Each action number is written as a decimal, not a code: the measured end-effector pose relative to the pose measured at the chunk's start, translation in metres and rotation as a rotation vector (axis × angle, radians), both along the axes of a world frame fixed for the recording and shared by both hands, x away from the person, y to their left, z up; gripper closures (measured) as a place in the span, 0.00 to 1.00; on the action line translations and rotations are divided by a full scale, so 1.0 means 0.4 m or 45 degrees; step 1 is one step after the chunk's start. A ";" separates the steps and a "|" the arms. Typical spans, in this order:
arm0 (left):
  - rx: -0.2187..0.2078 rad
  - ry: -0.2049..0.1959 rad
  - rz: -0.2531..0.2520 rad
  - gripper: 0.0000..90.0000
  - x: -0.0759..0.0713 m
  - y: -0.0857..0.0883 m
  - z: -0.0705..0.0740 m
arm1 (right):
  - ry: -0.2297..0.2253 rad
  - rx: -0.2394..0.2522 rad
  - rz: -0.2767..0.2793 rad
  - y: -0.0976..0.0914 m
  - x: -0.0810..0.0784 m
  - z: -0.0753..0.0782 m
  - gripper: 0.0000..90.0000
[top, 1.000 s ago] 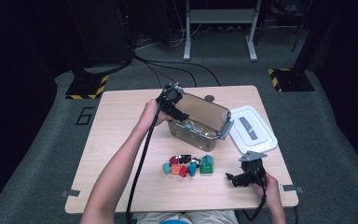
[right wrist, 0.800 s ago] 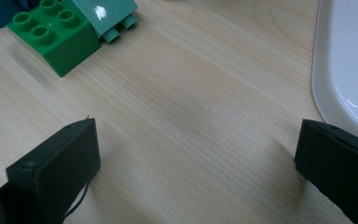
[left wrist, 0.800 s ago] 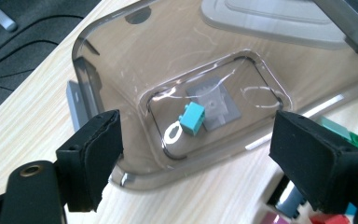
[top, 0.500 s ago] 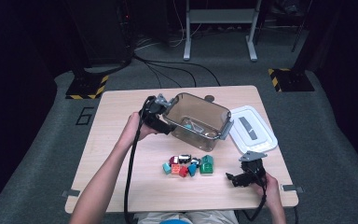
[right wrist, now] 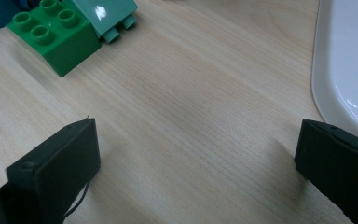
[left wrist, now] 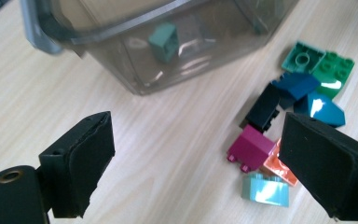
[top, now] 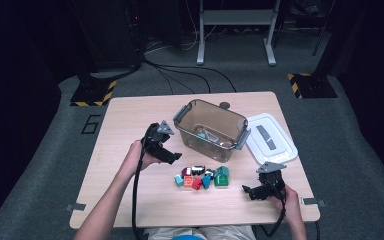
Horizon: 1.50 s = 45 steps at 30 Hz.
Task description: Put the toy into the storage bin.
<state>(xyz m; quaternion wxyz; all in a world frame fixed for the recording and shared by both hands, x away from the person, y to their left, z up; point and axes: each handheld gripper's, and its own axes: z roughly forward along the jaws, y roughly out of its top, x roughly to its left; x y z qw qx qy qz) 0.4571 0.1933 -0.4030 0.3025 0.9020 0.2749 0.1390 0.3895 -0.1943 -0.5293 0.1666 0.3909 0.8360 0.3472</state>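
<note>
A clear grey bin (top: 189, 136) stands mid-table with a teal brick (left wrist: 164, 41) inside. In front of it lies a small pile of bricks (top: 202, 176), among them a magenta one (left wrist: 251, 148), an orange one (left wrist: 279, 168), a black one (left wrist: 263, 108) and a green one (right wrist: 53, 35). My left gripper (top: 172, 156) hovers left of the pile, by the bin's near left corner. Its jaws have just been opening, and they stand open (left wrist: 198, 144) with nothing between them. My right gripper (top: 250, 191) rests open (right wrist: 198, 149) on bare wood right of the pile.
The bin's white lid (top: 272, 137) lies flat to the right of the bin, and its edge (right wrist: 349, 70) is close to my right gripper. Bare tabletop (top: 125, 125) stretches to the left. A cable trails from each gripper toward the near edge.
My left gripper has moved from over the bin's left rim to the left and down, toward the near side, and now sits low beside the brick pile. The right gripper has stayed put.
</note>
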 end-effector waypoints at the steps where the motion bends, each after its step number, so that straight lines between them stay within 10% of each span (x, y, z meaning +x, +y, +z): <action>1: 0.005 0.009 -0.003 0.11 -0.002 0.001 -0.007 | 0.001 0.001 -0.001 0.000 0.000 0.000 0.00; 28: 0.022 0.163 -0.044 0.12 -0.068 -0.017 -0.191 | 0.001 0.002 -0.006 0.001 0.000 0.000 0.00; 45: -0.014 0.178 -0.134 0.56 -0.095 0.000 -0.235 | 0.001 0.002 -0.006 0.001 0.000 0.000 0.00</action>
